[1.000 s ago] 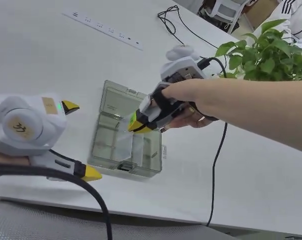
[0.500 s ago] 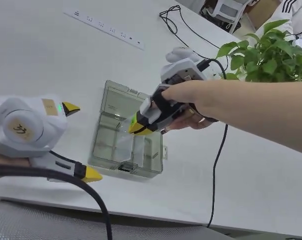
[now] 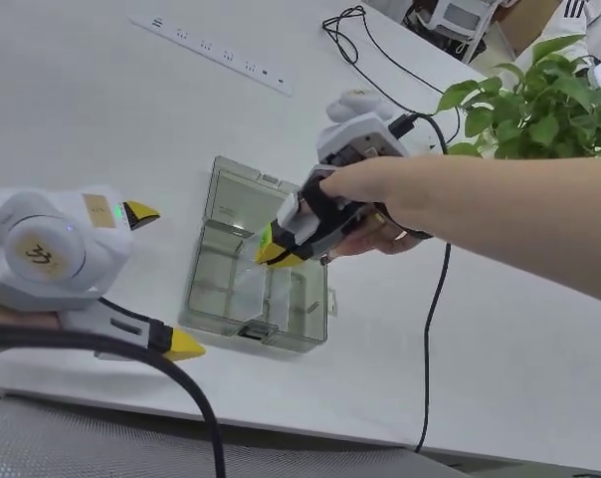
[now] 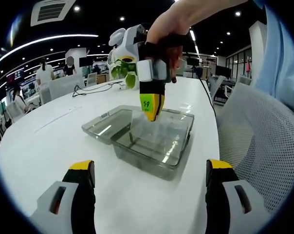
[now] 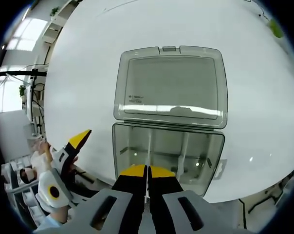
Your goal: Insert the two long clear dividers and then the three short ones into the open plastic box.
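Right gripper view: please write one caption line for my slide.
Right gripper, shut on a clear divider, holds it edge-on in the open plastic box, lid flat beyond.

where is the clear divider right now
In the head view the clear divider hangs from the shut right gripper, reaching down into the middle of the open plastic box on the white table.

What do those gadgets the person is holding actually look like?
Both are rounded white plastic with fingers tipped in yellow. The left gripper bears a round tan sticker and a green light; the right gripper has a small green label. A black cable trails each.
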{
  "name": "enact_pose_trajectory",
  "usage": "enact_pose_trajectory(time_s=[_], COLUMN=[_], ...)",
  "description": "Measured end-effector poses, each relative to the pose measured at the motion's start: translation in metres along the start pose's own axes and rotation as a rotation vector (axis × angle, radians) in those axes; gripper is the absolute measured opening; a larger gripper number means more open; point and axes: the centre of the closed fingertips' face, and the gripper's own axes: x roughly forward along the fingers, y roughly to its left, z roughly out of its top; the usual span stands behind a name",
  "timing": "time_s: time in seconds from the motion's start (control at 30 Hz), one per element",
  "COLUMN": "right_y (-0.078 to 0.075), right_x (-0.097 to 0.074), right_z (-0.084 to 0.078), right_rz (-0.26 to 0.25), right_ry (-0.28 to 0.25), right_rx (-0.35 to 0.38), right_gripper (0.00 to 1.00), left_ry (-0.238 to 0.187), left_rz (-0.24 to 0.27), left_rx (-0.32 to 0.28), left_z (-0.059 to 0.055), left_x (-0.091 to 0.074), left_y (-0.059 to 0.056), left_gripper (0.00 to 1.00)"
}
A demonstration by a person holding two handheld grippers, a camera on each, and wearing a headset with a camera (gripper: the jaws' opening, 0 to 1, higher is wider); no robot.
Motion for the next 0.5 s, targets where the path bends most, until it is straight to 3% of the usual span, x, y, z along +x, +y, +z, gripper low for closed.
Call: enact_pose_trajectory(time_s=[0.5], right_y=[0.0028], right_x=[0.0022], right_z=[0.0006], right_rz=[-0.007], right_ry=[0.021], right_rx=[-0.005], right_gripper=[0.02], left_ry=[0.003], left_rz=[-0.005], left_rx=[-0.004], left_z=[-0.0018], left_x=[0.0007], left_y=[-0.0023], left_gripper=[0.96])
